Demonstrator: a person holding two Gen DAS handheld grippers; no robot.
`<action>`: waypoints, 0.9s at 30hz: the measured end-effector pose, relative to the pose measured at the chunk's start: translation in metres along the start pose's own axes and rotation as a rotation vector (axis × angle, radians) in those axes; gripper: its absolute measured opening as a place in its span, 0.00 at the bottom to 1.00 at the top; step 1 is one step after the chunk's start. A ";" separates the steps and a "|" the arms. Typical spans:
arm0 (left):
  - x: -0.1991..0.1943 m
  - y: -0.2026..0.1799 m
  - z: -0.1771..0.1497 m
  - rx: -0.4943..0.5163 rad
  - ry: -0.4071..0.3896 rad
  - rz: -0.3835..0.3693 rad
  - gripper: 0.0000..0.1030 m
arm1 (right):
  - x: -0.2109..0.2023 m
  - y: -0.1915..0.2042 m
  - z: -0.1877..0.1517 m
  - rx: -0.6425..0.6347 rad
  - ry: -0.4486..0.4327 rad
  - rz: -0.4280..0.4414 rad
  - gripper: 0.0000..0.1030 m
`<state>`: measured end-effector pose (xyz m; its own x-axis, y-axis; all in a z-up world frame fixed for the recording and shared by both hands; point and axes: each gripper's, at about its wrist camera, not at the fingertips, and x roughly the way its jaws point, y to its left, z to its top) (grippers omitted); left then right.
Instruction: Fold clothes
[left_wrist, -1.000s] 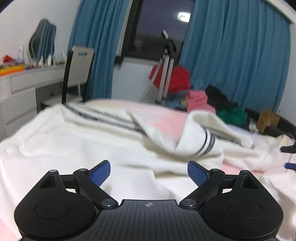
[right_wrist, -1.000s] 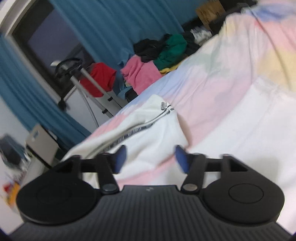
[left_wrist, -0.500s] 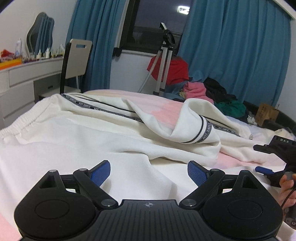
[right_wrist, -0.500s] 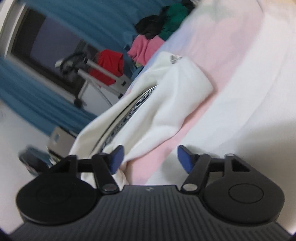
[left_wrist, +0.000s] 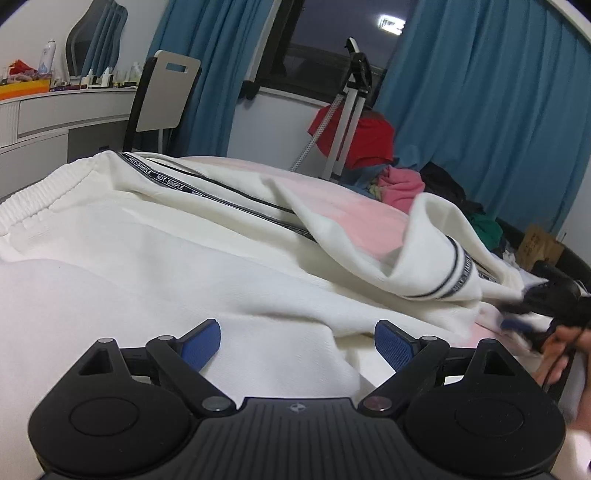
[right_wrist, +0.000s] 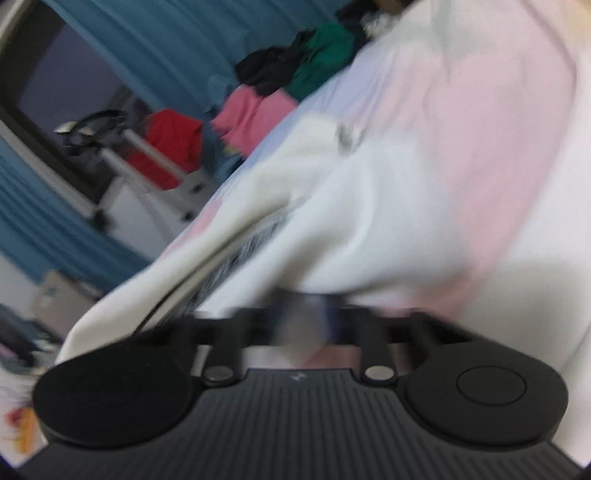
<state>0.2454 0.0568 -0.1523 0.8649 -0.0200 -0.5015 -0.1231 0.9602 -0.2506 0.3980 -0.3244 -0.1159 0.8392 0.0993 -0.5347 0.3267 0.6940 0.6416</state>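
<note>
1. White sweatpants (left_wrist: 192, 258) sprawl rumpled across the pink bed sheet (left_wrist: 351, 218)
2. Left gripper (left_wrist: 297, 341) hovers over them, jaws wide, nothing held
3. Right gripper (right_wrist: 306, 325) blurred, clamped at the leg's hem; whether cloth is caught, can't tell
4. Soft, floppy, fairly light, likely; best held by waistband (left_wrist: 44, 192) or hem

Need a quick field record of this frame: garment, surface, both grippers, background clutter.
garment: white trousers, elastic waistband at left, black lettered side stripe, rumpled, one leg folded over
surface: bed sheet, pink and white
left gripper: open, above the white fabric, nothing between the pads
right gripper: shut; blurred, at the edge of the white fabric; whether it pinches cloth is unclear
clothes pile: pink, red, green and black, beyond the bed
chair: by the desk, at left
</note>
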 end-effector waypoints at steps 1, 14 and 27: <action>0.002 0.001 0.001 -0.007 0.001 -0.003 0.89 | 0.001 0.003 0.012 -0.003 -0.010 -0.016 0.03; -0.002 -0.010 -0.003 0.044 -0.010 -0.027 0.89 | -0.029 -0.018 0.034 0.087 0.171 0.072 0.12; -0.008 -0.012 -0.018 0.049 0.009 -0.006 0.91 | 0.015 -0.027 -0.012 0.197 0.103 0.121 0.66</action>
<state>0.2311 0.0401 -0.1600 0.8610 -0.0281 -0.5078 -0.0940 0.9725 -0.2131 0.3966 -0.3328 -0.1481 0.8318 0.2524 -0.4945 0.3137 0.5211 0.7937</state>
